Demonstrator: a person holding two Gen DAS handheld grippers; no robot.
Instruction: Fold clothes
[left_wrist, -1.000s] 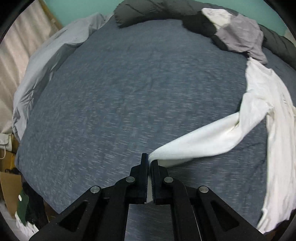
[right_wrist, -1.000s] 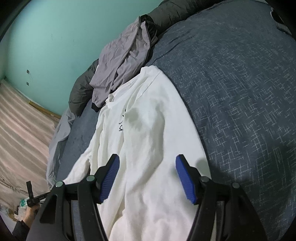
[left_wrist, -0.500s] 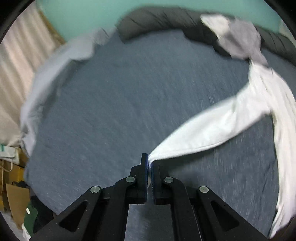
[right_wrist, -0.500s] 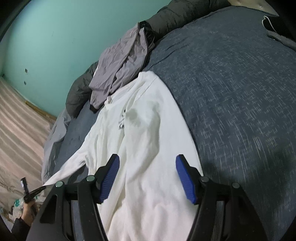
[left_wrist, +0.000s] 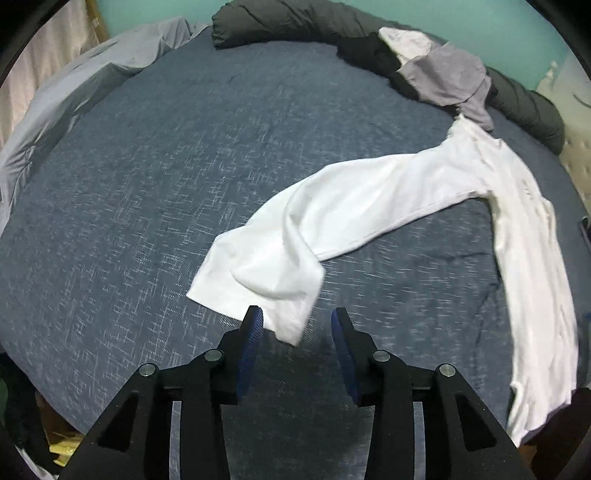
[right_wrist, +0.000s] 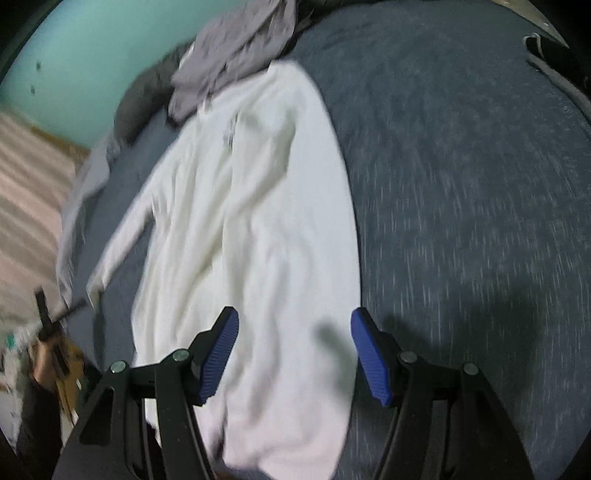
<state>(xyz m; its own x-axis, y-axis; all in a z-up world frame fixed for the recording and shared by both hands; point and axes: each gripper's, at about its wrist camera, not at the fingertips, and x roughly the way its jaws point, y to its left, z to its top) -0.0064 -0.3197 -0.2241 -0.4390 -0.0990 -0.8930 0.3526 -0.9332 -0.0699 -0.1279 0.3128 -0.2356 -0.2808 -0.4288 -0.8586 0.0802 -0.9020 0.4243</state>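
A white long-sleeved shirt lies on the dark blue bed. Its sleeve stretches out to the left, the cuff end crumpled just ahead of my left gripper. That gripper's jaws are opening; the cuff tip droops loose between them and neither pad presses on it. In the right wrist view the shirt's body runs lengthwise under my right gripper, which hangs open above the hem area with nothing gripped. The picture there is blurred.
A grey garment and dark bedding pile along the bed's far edge by the teal wall. A light grey quilt lines the left side. The left gripper and the hand holding it show at the lower left of the right wrist view.
My left gripper was shut on the sleeve's cuff and has let it go; the sleeve dropped flat onto the bed. My right gripper shifted over the shirt, still open.
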